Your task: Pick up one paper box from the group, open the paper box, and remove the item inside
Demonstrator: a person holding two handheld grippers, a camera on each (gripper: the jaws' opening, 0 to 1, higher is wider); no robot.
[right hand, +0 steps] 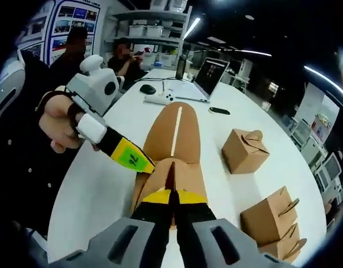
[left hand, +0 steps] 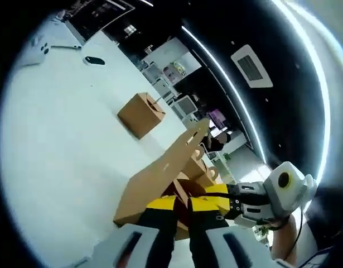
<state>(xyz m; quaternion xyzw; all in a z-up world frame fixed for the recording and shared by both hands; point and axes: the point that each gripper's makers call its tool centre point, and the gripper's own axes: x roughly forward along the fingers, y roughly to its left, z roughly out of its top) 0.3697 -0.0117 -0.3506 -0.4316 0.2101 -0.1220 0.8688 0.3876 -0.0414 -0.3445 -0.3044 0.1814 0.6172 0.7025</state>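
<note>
A brown paper box [right hand: 174, 134] is held up over the white table [right hand: 121, 128], its long top face running away from me. My right gripper [right hand: 171, 198] is shut on a flap at the box's near end. My left gripper [right hand: 139, 162], held in a hand, comes in from the left and grips the box's left edge. In the left gripper view the same box [left hand: 160, 173] rises from between my left gripper's [left hand: 183, 202] closed yellow-tipped jaws. There the right gripper [left hand: 224, 195] reaches in from the right and meets the box's flaps.
One closed box [right hand: 244, 151] stands alone on the table, also seen as the lone box [left hand: 140, 114]. More boxes [right hand: 269, 215] cluster at the right edge. A laptop [right hand: 210, 75], a mouse [right hand: 148, 88] and a white controller [right hand: 160, 99] lie at the far end. People sit beyond.
</note>
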